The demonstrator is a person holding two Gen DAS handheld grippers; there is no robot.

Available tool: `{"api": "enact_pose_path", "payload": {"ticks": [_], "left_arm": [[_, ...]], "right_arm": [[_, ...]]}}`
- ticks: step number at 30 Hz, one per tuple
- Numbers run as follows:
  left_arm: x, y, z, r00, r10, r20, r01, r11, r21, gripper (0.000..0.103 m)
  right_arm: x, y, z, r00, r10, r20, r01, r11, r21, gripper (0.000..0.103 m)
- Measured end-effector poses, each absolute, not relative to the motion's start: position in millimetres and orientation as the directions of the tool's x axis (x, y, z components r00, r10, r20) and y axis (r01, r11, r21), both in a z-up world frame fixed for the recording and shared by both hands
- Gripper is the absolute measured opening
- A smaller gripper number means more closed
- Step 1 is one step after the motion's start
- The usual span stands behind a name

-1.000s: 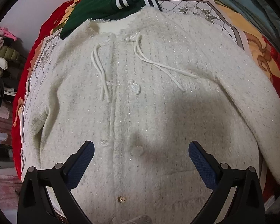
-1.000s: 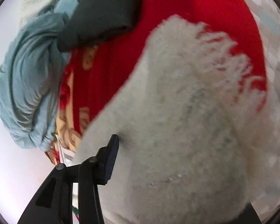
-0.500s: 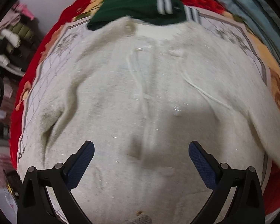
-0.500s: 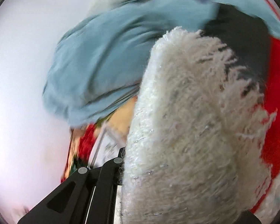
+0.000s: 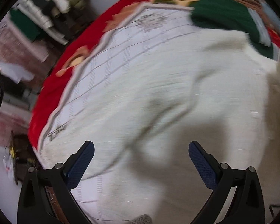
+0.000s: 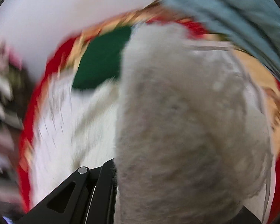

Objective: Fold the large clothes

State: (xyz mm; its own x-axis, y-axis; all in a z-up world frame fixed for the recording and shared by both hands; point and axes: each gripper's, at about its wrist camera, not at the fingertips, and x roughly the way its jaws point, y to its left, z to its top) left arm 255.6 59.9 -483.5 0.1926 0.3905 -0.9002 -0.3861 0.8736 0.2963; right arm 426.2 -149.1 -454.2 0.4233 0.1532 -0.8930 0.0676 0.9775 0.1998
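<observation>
Since a second ago the right hand-held gripper (image 6: 177,201), clamped on the white cardigan's sleeve (image 6: 186,121), has swung that sleeve up and inward over the cardigan (image 5: 177,102), which lies flat on the bed (image 5: 52,93); likely the first sleeve fold in progress; left hand-held gripper (image 5: 141,166) has panned left, jaws wide apart, holding nothing; both views blurred; green garment (image 5: 224,13) beyond the collar; no containers visible.

Cardigan (image 5: 205,97) cream-white; blanket (image 5: 52,91) red-bordered, pale grid centre; folded garment (image 5: 224,13) dark green; bedding (image 6: 242,15) grey-blue.
</observation>
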Motion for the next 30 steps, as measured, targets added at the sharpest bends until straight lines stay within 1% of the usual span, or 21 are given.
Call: {"api": "enact_pose_path", "payload": {"ticks": [2, 3, 4, 5, 6, 7, 8, 9, 10, 11, 12, 15, 18, 21, 23, 24, 25, 26, 27, 28, 30], "left_arm": [[242, 83, -488, 0.161, 0.408, -0.899, -0.418, 0.853, 0.312, 0.103], [232, 99, -491, 0.134, 0.412, -0.901, -0.441, 0.839, 0.318, 0.103], [226, 108, -491, 0.120, 0.410, -0.904, -0.455, 0.832, 0.317, 0.103], [217, 119, -492, 0.103, 0.403, -0.910, -0.474, 0.824, 0.311, 0.103], [205, 133, -492, 0.082, 0.387, -0.918, -0.497, 0.815, 0.299, 0.103], [192, 148, -492, 0.066, 0.361, -0.930, -0.529, 0.803, 0.274, 0.103], [182, 158, -492, 0.054, 0.338, -0.940, -0.553, 0.794, 0.254, 0.103], [168, 175, -495, 0.035, 0.283, -0.959, -0.593, 0.778, 0.208, 0.103], [154, 193, -500, 0.018, 0.215, -0.977, -0.637, 0.756, 0.154, 0.103], [145, 204, -506, 0.011, 0.166, -0.986, -0.667, 0.736, 0.117, 0.103], [132, 220, -514, 0.005, 0.094, -0.996, -0.707, 0.705, 0.063, 0.103], [100, 258, -537, 0.035, -0.042, -0.998, -0.820, 0.570, -0.053, 0.103], [77, 291, -562, 0.116, -0.139, -0.983, -0.905, 0.393, -0.163, 0.103], [70, 318, -586, 0.183, -0.167, -0.969, -0.939, 0.263, -0.222, 0.102], [72, 330, -591, 0.174, -0.104, -0.979, -0.950, 0.244, -0.195, 0.100], [75, 334, -587, 0.158, -0.041, -0.987, -0.951, 0.264, -0.163, 0.095], [80, 336, -581, 0.125, 0.022, -0.992, -0.947, 0.301, -0.113, 0.075], [85, 337, -577, 0.104, 0.064, -0.993, -0.938, 0.338, -0.076, 0.043], [93, 340, -570, 0.122, 0.100, -0.987, -0.917, 0.392, -0.073, 0.020], [100, 343, -565, 0.127, 0.124, -0.984, -0.901, 0.430, -0.062, 0.014], [112, 350, -553, 0.147, 0.171, -0.974, -0.878, 0.476, -0.049, 0.014]], "right_arm": [[438, -86, -494, 0.330, 0.103, -0.938, -0.044, 0.995, 0.094, 0.007], [426, -71, -515, 0.282, 0.082, -0.956, -0.086, 0.994, 0.060, 0.010], [420, -60, -531, 0.238, 0.068, -0.969, -0.120, 0.992, 0.040, 0.018], [422, -46, -544, 0.202, 0.068, -0.977, -0.147, 0.988, 0.039, 0.023], [423, -45, -543, 0.200, 0.108, -0.974, -0.154, 0.985, 0.078, 0.042], [422, -50, -536, 0.198, 0.213, -0.957, -0.156, 0.971, 0.183, 0.055], [419, -57, -522, 0.211, 0.341, -0.916, -0.152, 0.937, 0.314, 0.058], [414, -66, -508, 0.234, 0.432, -0.871, -0.150, 0.901, 0.407, 0.061], [408, -74, -495, 0.252, 0.502, -0.827, -0.150, 0.865, 0.479, 0.070], [399, -89, -478, 0.274, 0.559, -0.783, -0.143, 0.829, 0.541, 0.076], [393, -95, -470, 0.285, 0.566, -0.774, -0.130, 0.823, 0.554, 0.083], [374, -126, -469, 0.260, 0.543, -0.798, -0.062, 0.834, 0.548, 0.083], [356, -150, -491, 0.203, 0.499, -0.843, 0.021, 0.858, 0.513, 0.083], [343, -169, -506, 0.152, 0.478, -0.865, 0.095, 0.864, 0.494, 0.083], [343, -168, -516, 0.147, 0.460, -0.876, 0.114, 0.872, 0.477, 0.083], [341, -166, -520, 0.146, 0.448, -0.882, 0.122, 0.877, 0.465, 0.083], [340, -161, -520, 0.144, 0.440, -0.886, 0.126, 0.880, 0.458, 0.083], [342, -157, -522, 0.141, 0.430, -0.892, 0.127, 0.885, 0.447, 0.083], [341, -150, -524, 0.136, 0.412, -0.901, 0.123, 0.896, 0.428, 0.083], [344, -146, -526, 0.135, 0.405, -0.904, 0.119, 0.899, 0.421, 0.083], [344, -134, -527, 0.126, 0.372, -0.920, 0.103, 0.917, 0.385, 0.083]]}}
